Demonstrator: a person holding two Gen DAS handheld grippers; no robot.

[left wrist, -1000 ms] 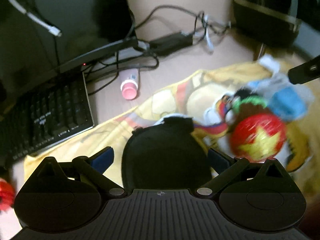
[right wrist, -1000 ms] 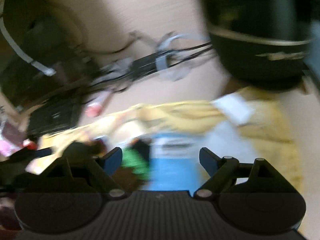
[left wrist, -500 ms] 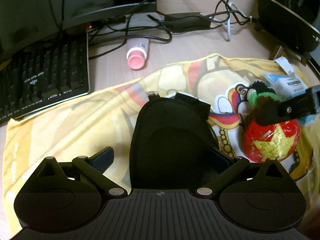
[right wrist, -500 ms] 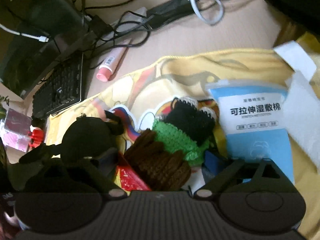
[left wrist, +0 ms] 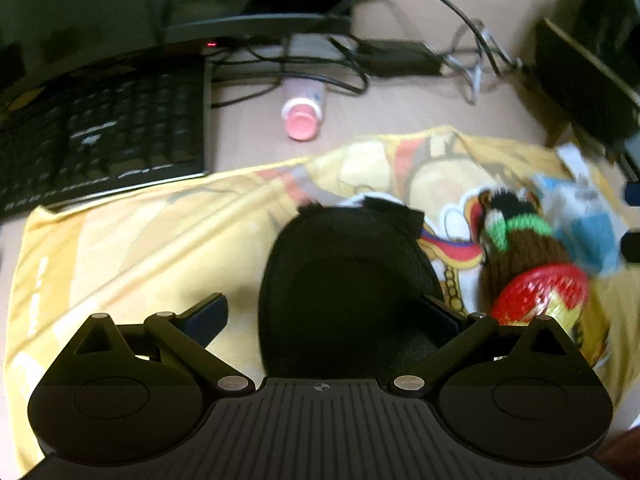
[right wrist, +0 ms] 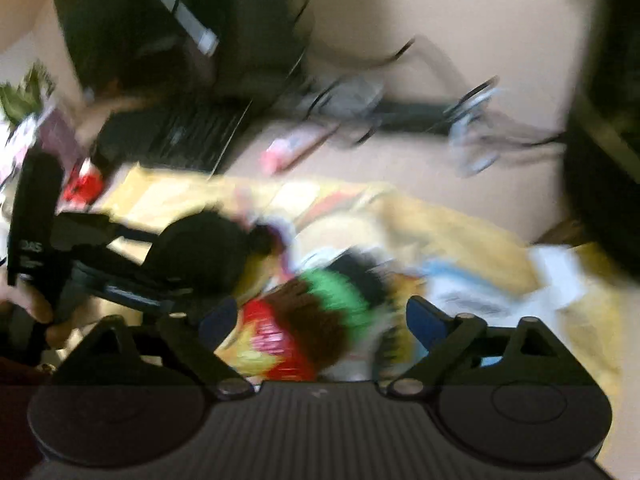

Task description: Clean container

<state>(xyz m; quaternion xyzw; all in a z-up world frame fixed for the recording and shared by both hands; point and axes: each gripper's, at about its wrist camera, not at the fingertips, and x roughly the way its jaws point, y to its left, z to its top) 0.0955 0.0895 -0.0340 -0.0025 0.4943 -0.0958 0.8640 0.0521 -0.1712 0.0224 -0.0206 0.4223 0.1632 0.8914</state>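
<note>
left wrist view: the black container (left wrist: 344, 288) sits on the yellow cloth (left wrist: 132, 248), between the left gripper (left wrist: 332, 316) fingers, one pad touching, the other apart. right wrist view, blurred: right gripper (right wrist: 316, 320) angled down, jaws wide over the knitted toy (right wrist: 320, 312), not gripping.

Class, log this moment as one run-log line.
left claw: black mesh pouch between fingers | right claw: open, above knitted red toy | yellow printed cloth
</note>
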